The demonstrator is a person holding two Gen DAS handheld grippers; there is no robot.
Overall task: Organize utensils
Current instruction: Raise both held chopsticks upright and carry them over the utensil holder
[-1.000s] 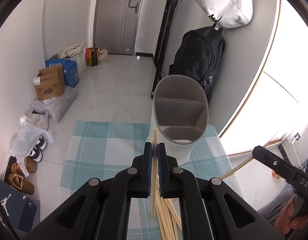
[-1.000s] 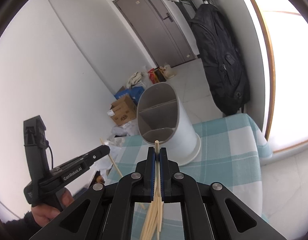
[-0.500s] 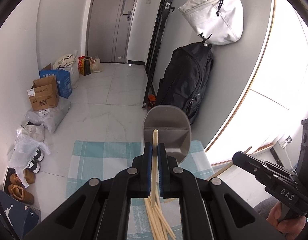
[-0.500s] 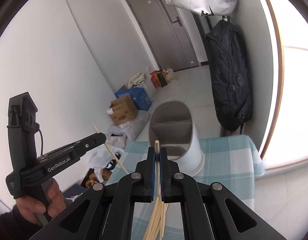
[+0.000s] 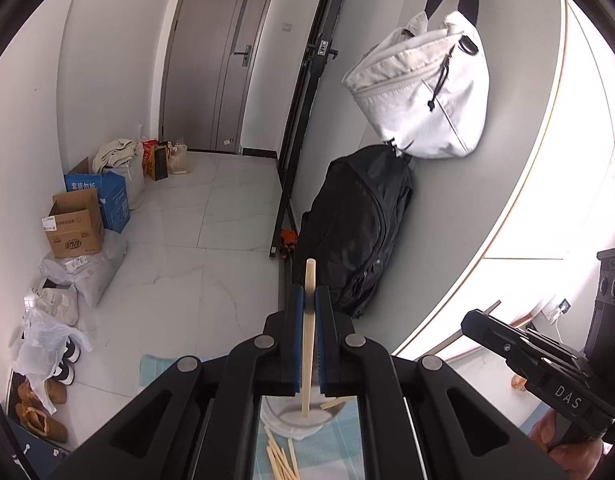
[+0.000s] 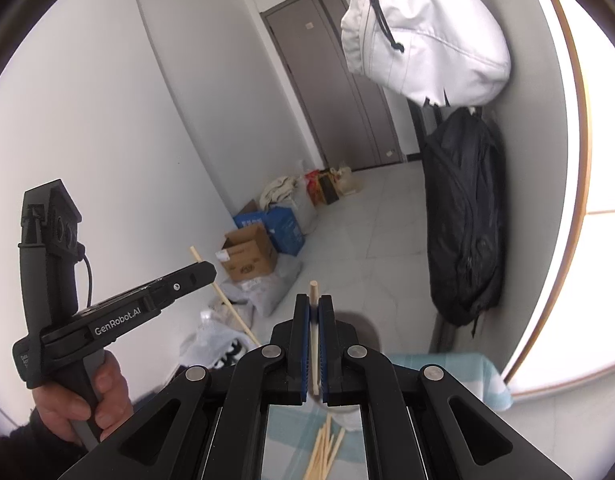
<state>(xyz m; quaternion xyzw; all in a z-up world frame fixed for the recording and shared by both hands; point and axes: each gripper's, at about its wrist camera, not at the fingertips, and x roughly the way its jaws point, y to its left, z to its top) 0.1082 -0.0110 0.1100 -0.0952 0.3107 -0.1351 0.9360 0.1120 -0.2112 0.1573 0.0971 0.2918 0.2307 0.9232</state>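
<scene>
My left gripper (image 5: 308,292) is shut on a single wooden chopstick (image 5: 307,344), held high above the table. Far below it, between the jaws, shows the white utensil holder (image 5: 297,420). Loose chopsticks (image 5: 281,460) lie on the checked cloth (image 5: 339,440) in front of the holder. My right gripper (image 6: 314,300) is shut on another chopstick (image 6: 314,344), with the holder's grey rim (image 6: 361,326) just behind its fingers and loose chopsticks (image 6: 323,450) underneath. Each view shows the other gripper from the side: the left gripper (image 6: 207,271) with its chopstick (image 6: 227,304), and the right gripper (image 5: 473,322).
A black backpack (image 5: 355,236) leans on the wall behind the table with a white bag (image 5: 423,96) hung above it. Cardboard boxes (image 5: 73,226), plastic bags and shoes (image 5: 47,392) line the floor at the left. A grey door (image 5: 215,60) stands at the back.
Both grippers have risen, each still shut on its chopstick. The holder and cloth have dropped to the bottom of both views, mostly hidden behind the fingers.
</scene>
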